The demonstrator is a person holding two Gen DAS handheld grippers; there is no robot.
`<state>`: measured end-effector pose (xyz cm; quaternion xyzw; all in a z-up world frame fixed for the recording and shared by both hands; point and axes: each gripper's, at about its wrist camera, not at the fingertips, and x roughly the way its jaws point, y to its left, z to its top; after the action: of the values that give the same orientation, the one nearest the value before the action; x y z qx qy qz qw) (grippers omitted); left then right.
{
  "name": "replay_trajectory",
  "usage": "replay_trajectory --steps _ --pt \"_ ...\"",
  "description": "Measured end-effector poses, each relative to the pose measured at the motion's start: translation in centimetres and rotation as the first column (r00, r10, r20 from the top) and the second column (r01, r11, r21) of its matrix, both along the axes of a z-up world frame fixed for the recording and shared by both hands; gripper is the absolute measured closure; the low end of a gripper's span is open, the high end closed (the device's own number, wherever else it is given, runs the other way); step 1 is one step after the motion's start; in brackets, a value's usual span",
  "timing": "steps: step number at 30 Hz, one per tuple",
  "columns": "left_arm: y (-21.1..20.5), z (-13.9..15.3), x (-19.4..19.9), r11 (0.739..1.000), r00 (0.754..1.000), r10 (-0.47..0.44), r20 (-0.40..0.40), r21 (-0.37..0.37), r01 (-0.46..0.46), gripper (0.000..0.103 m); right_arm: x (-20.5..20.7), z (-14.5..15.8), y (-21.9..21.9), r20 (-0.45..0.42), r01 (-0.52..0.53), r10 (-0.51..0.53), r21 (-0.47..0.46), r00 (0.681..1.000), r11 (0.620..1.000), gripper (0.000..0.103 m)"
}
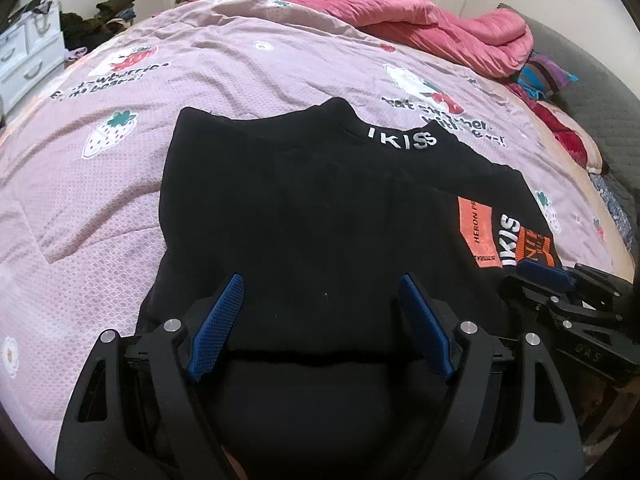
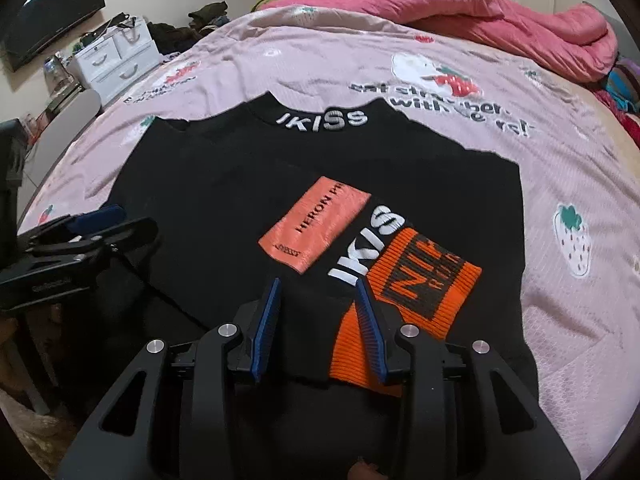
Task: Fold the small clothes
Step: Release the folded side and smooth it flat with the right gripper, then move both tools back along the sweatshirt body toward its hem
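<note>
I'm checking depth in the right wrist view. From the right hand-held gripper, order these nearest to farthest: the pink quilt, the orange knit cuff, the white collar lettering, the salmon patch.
Measured from the right hand-held gripper:
1. Orange knit cuff, right at its right finger.
2. Salmon patch, just ahead, slightly left.
3. White collar lettering, at the sweater's far edge.
4. Pink quilt, bunched at the back of the bed.

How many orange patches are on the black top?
2. A pale orange patch lies mid-chest; a bright ribbed orange patch lies right of it, near the right gripper. Folds may hide others.
</note>
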<state>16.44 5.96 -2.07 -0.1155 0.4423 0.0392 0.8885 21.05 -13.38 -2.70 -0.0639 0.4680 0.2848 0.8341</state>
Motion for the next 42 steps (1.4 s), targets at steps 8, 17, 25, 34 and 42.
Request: replay_trajectory --steps 8,17,25,34,42 --pt "-0.1 0.2 -0.5 1.0 1.0 0.004 0.01 0.002 -0.004 0.031 -0.7 1.6 -0.8 0.036 0.012 -0.014 0.045 0.999 0.999 0.04" --pt "0.1 0.9 -1.1 1.0 1.0 0.019 0.018 -0.014 -0.019 0.027 -1.8 4.2 -2.7 0.147 0.06 -0.076 0.115 0.986 0.992 0.021" --pt "-0.1 1.7 -1.8 1.0 0.999 0.02 0.029 -0.007 -0.02 0.025 -1.8 5.0 -4.3 0.154 0.105 -0.13 0.162 0.98 0.981 0.014" --pt "-0.1 3.2 -2.4 1.0 0.998 0.017 0.052 0.004 -0.017 0.015 -2.3 6.1 -5.2 0.199 0.132 -0.169 0.183 0.965 0.974 0.006" --pt "-0.3 4.3 -3.5 0.999 0.996 0.033 0.088 0.018 -0.035 0.009 -2.8 7.2 -5.6 0.229 0.127 -0.176 0.211 0.957 0.969 0.005"
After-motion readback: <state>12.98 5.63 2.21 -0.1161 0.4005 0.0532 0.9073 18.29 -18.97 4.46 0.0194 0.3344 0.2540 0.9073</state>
